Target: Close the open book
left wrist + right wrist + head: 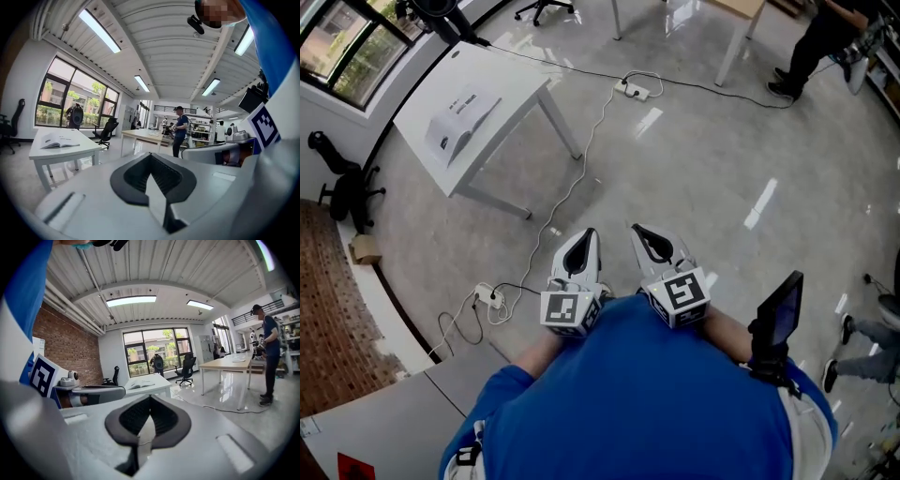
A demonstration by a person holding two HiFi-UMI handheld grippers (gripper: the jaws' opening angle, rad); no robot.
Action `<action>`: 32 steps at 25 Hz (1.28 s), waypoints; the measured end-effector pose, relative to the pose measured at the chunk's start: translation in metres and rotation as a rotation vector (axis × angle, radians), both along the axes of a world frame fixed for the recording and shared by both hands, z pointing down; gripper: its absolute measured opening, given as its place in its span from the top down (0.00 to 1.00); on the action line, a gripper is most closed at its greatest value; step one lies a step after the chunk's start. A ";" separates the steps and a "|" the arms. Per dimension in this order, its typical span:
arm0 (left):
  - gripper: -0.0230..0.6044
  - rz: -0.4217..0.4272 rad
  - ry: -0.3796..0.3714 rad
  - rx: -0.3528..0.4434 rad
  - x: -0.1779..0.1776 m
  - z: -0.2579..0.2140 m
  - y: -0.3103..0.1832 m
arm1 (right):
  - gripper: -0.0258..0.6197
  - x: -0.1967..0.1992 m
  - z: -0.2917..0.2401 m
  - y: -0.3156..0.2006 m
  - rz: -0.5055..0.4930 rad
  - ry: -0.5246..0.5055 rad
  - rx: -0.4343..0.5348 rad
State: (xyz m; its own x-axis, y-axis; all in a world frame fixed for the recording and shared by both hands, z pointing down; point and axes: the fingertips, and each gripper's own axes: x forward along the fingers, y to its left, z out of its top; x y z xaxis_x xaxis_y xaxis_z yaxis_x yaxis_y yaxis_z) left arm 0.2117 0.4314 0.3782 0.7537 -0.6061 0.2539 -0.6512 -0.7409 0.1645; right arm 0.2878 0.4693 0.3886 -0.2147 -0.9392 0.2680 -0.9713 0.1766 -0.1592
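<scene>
The open white-paged book (461,117) lies flat, pages up, on the white rectangular surface (511,80) at the upper left of the head view, well apart from both grippers; it sits towards the near left part of that surface, not at its edge.

The left gripper (586,246), pale grey with black-lined tips, is held close in front of the person's blue shirt (647,394), just beside the right gripper (649,242) of the same make; both are over the glossy grey floor (694,159) and point roughly towards the surface.

In the left gripper view the ridged black fingers (138,174) are closed, tips meeting, with nothing between them; the book appears far off to the left on the surface.

In the right gripper view the black fingers (133,416) are likewise closed tip to tip and empty; the book shows beyond them, a little left of centre, on the same surface.

A thin white cable (581,178) runs across the floor between the surface and the grippers to a white power strip (635,91); a black office chair (342,187) stands by the brick-patterned floor at the left edge; another person (268,357) stands beside a wood-topped table at the right of the right gripper view.
</scene>
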 end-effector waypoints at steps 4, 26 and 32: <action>0.95 -0.118 0.010 -0.007 0.012 0.000 -0.008 | 0.96 0.018 0.002 -0.015 -0.098 -0.003 -0.005; 0.95 -0.394 0.092 0.001 -0.108 0.015 -0.082 | 0.96 -0.096 0.002 -0.112 -0.350 0.033 -0.023; 0.95 -0.373 0.103 -0.005 -0.153 0.023 -0.100 | 0.96 -0.146 0.006 -0.131 -0.343 0.046 -0.018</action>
State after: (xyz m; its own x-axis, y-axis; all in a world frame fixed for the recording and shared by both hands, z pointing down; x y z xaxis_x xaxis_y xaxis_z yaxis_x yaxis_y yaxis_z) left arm 0.0589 0.3309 0.4015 0.5032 -0.8426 0.1920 -0.8558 -0.4551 0.2458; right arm 0.1420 0.3385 0.3945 -0.5041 -0.8095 0.3009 -0.8623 0.4914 -0.1224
